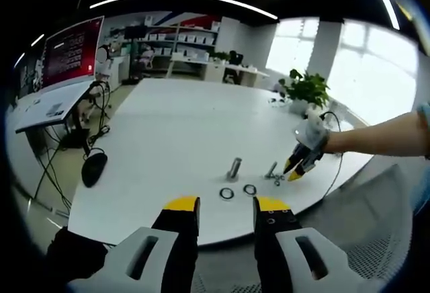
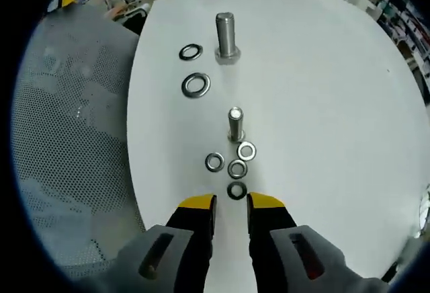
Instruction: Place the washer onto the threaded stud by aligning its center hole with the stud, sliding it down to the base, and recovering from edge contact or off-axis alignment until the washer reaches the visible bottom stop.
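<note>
The left gripper view is looking from beyond the near edge of the white table [image 1: 175, 125], held back and fairly low, facing across the tabletop toward shelves and windows at the far side of the room. The right gripper view is hovering close above the same table [image 2: 322, 105], tilting steeply down at it. Both views are sharing the large stud [image 1: 234, 168] [image 2: 226, 34], the small stud [image 1: 271, 170] [image 2: 235, 123] and the washers lying around them.
</note>
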Demonstrator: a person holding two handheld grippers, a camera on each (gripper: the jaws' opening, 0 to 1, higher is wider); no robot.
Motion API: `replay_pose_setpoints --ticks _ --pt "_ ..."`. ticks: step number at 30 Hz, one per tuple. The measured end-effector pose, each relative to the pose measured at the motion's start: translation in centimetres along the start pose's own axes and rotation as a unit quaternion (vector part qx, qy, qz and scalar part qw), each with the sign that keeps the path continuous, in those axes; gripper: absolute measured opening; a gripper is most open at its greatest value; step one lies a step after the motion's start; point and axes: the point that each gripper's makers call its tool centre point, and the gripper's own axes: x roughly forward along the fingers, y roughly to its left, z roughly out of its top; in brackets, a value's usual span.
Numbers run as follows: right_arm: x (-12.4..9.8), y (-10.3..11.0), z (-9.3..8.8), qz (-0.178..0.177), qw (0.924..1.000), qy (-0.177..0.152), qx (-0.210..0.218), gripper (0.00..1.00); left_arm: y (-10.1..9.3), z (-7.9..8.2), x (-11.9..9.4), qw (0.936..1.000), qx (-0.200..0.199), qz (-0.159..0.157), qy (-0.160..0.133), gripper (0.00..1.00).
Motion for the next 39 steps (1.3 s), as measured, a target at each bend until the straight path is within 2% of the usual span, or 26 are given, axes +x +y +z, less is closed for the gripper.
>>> replay_pose_setpoints --ticks 6,10,15,17,20,22,28,39 --pt "0.47 -0.42 -0.07 -0.005 0.9998 0.008 -0.016 0.19 -0.04 -0.27 0.04 1.0 0.001 0.0 0.009 0.29" --pt "0.54 -0.66 0.06 -0.003 0.9999 0.009 -0.006 0.16 -0.02 -0.3 0.08 0.9999 0.001 0.0 0.01 0.28" --pt "0.66 -0.66 0.22 -0.014 0.9991 0.03 -0.028 0.16 -0.02 -0.41 0.15 0.9999 0.001 0.0 0.015 0.28" --pt "0.71 -0.55 0.18 -0.022 0.9976 0.044 -0.049 0.16 -0.01 -0.46 0.16 0.9999 0.001 0.001 0.016 0.27" --pt "0.81 -0.59 0.24 -0.028 0.9962 0.048 -0.067 0.16 0.02 -0.46 0.18 0.9999 0.001 0.001 0.016 0.27" --pt "0.79 -0.7 0.24 -0.022 0.9968 0.058 -0.049 0.16 0.01 -0.53 0.19 0.9998 0.001 0.001 0.019 0.27" --pt "0.68 -0.66 0.2 -0.018 0.9958 0.07 -0.056 0.16 -0.01 -0.64 0.22 0.9998 0.001 0.0 0.022 0.26" --pt "0.72 -0.72 0.16 -0.013 0.9967 0.062 -0.05 0.16 -0.02 -0.58 0.22 0.9998 0.001 0.0 0.021 0.26"
